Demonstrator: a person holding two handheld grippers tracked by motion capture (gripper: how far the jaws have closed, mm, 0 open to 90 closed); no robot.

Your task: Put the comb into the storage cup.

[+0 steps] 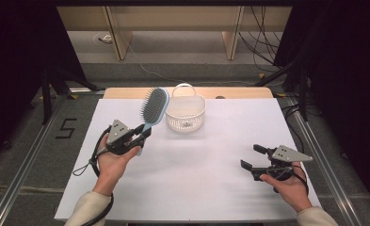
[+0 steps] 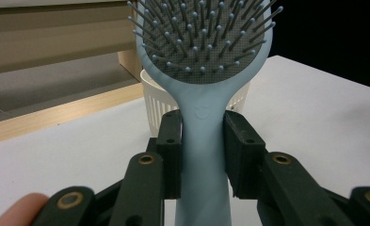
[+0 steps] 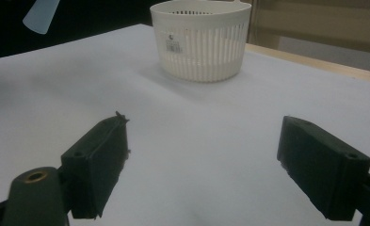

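A light blue hairbrush (image 1: 154, 104) with grey bristles is lifted above the left half of the table, head tilted up and away toward the basket. My left gripper (image 1: 145, 134) is shut on its handle; in the left gripper view the two jaws press the handle (image 2: 204, 127) from both sides, just below the head. A white slatted basket (image 1: 185, 120) with a handle stands at the far middle of the table, just right of the brush head. My right gripper (image 1: 251, 156) rests low at the near right, open with nothing between its jaws (image 3: 201, 160). It points toward the basket (image 3: 201, 52).
The white table top (image 1: 197, 183) has a wooden strip along its far edge (image 1: 239, 92). Beyond it lie floor, cables and wooden furniture legs. Dark tripod stands flank the table on both sides. The brush's handle end (image 3: 40, 15) hangs at the upper left of the right gripper view.
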